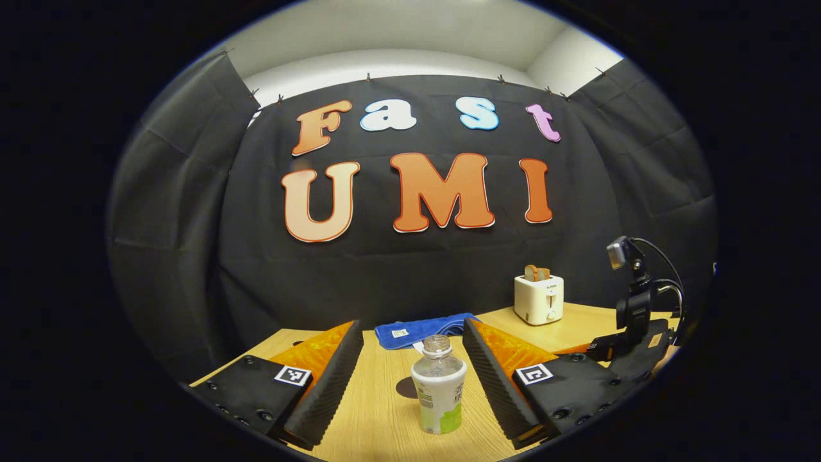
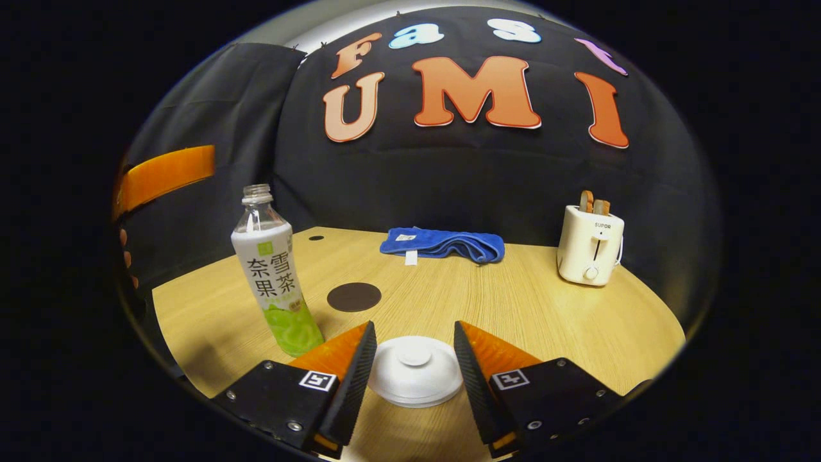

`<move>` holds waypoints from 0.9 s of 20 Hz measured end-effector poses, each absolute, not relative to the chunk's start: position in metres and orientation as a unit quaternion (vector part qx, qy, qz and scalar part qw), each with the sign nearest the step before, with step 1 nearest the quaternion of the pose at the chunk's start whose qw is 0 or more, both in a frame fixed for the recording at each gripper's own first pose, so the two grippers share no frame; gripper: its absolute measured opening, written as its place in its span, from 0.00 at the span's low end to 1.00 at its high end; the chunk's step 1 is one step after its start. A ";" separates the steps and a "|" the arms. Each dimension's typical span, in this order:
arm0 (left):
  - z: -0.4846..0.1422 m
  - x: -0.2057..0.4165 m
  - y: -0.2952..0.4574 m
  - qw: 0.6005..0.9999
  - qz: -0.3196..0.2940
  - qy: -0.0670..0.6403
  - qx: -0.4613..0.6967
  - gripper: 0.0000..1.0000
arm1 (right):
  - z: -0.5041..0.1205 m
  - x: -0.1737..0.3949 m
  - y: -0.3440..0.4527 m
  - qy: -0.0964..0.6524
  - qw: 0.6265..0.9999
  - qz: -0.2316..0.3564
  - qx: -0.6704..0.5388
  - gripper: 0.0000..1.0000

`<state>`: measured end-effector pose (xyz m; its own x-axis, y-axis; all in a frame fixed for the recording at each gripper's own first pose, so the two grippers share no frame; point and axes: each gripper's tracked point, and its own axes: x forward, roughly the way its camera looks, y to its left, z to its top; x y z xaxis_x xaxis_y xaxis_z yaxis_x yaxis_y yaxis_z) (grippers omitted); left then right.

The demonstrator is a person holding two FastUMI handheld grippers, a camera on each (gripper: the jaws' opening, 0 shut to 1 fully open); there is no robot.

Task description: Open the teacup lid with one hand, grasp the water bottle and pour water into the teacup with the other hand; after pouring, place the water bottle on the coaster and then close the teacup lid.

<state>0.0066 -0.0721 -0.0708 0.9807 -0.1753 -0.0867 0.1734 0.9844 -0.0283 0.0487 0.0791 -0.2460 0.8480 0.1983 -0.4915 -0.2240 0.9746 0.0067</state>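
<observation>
In the left gripper view, a clear water bottle (image 1: 438,385) with a white and green label stands uncapped on the wooden table. It sits between the fingers of my left gripper (image 1: 412,327), which is open and does not touch it. The dark round coaster (image 1: 404,387) peeks out behind the bottle. In the right gripper view, the white teacup lid (image 2: 414,371) with its round knob lies between the spread fingers of my right gripper (image 2: 414,327), which is open. There the bottle (image 2: 276,282) stands at the left, with the coaster (image 2: 354,297) just right of it.
A folded blue towel (image 2: 442,245) lies at the back of the table (image 2: 526,308), with a white toaster (image 2: 590,247) holding bread at the back right. The left gripper view has the towel (image 1: 423,330), the toaster (image 1: 539,298) and the other gripper (image 1: 632,340) at the right.
</observation>
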 end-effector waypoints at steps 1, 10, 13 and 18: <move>-0.073 0.007 -0.074 0.995 -0.089 0.047 -0.011 1.00 | -0.250 0.048 0.079 0.259 0.959 0.113 -0.025 0.70; -0.106 0.008 -0.095 0.990 -0.114 0.082 -0.015 0.97 | -0.254 0.053 0.077 0.261 0.958 0.121 -0.020 0.25; -0.122 0.006 -0.113 0.987 -0.130 0.096 -0.011 0.97 | -0.251 0.051 0.078 0.256 0.958 0.128 -0.021 0.22; -0.156 0.012 -0.113 0.987 -0.112 0.118 0.009 1.00 | -0.233 0.044 0.077 0.231 0.962 0.140 -0.048 0.22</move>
<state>0.0116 -0.1132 -0.1561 0.9472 -0.2182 -0.2349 0.2226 0.9749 -0.0083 0.0435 0.0773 -0.2330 0.8536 0.2471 -0.4586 -0.2915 0.9562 -0.0273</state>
